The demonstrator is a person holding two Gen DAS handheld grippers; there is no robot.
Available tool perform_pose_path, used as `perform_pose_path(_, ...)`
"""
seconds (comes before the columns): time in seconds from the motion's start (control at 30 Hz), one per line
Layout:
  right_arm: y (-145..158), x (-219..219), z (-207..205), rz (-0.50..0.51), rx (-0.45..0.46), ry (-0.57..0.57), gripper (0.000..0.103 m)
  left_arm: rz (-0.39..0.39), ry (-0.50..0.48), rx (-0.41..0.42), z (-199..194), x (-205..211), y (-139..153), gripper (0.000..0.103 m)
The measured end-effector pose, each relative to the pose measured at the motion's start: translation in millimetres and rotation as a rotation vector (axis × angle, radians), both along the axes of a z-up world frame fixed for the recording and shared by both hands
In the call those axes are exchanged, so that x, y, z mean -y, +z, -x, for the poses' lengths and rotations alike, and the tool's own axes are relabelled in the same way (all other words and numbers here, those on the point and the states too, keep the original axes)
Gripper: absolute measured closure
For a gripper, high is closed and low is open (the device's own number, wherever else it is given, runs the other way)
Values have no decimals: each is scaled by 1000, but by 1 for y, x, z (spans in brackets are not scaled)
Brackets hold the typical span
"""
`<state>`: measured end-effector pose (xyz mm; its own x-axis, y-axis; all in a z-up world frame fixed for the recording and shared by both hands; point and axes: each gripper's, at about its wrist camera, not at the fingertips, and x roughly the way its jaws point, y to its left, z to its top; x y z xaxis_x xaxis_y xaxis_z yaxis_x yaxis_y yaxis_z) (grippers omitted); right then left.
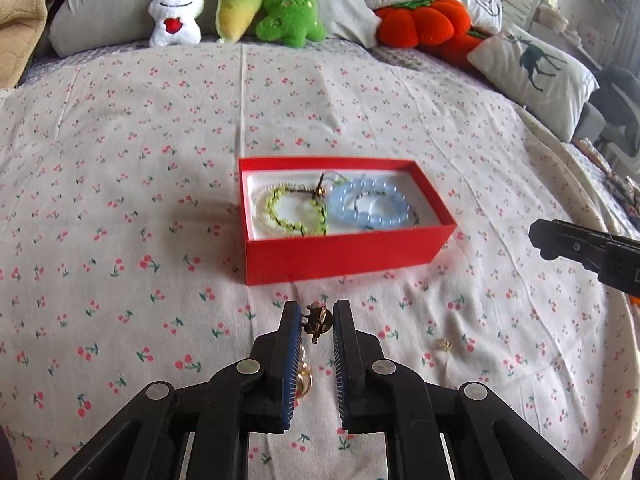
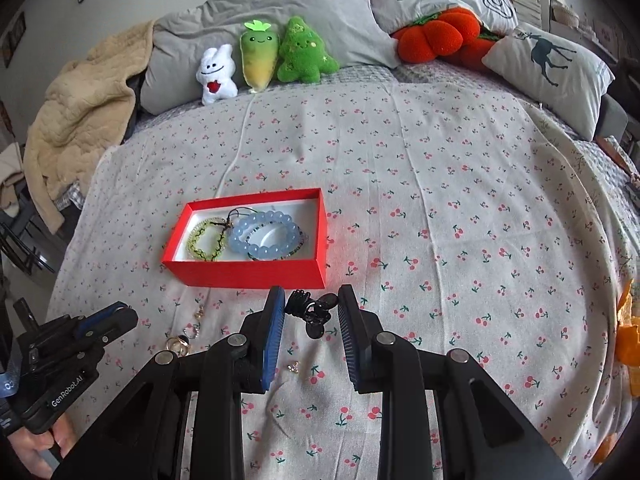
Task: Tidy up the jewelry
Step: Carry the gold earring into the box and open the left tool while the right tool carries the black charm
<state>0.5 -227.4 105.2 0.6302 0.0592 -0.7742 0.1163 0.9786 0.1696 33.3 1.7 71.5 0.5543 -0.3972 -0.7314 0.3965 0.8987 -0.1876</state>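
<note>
A bed (image 1: 120, 160) spread with a cherry-print sheet fills both views, pillows and plush toys (image 1: 236, 4) along its far edge. Mid-bed sits an open red box (image 1: 344, 252) holding a blue bead bracelet (image 1: 370, 206) and a green one (image 1: 298, 212). Nearer than the box, the left gripper (image 1: 316, 322) has its jaws closed on a small gold-and-dark earring (image 1: 315, 320), and the right gripper (image 2: 311, 312) clamps a black jewelry piece (image 2: 310, 312). Loose gold rings (image 2: 178, 344) lie on the sheet, near left.

Soft, even daylight, faint shadows, sharp centres, strong fisheye curvature with dark corners
</note>
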Motion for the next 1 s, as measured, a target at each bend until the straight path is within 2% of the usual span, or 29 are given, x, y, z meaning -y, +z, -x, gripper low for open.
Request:
perform_pose_path(0.3,48,-18,-20,17,13,47,74,52,43,10,-30,-15,48,93)
perform_pose_path(0.47,58,-26,-43,-14,-2,63,74,113,35,-30,-51,-11,59,93)
perform_pose_path(0.53,58,-28,-53,-21,-6,59,74,129,31,-48,-59,-4,55,93)
perform_pose_path(0.7,40,-27,-71,-37,-21,39,74,97,36,-54,-68,11,27,92)
perform_pose_path(0.83,9,-18,-75,-50,-47,30,74,112,50,-89,-76,13,-5,93)
perform_pose_path(1.0,-31,1,-82,-70,-105,-7,74,82,52,-98,-86,20,-30,92)
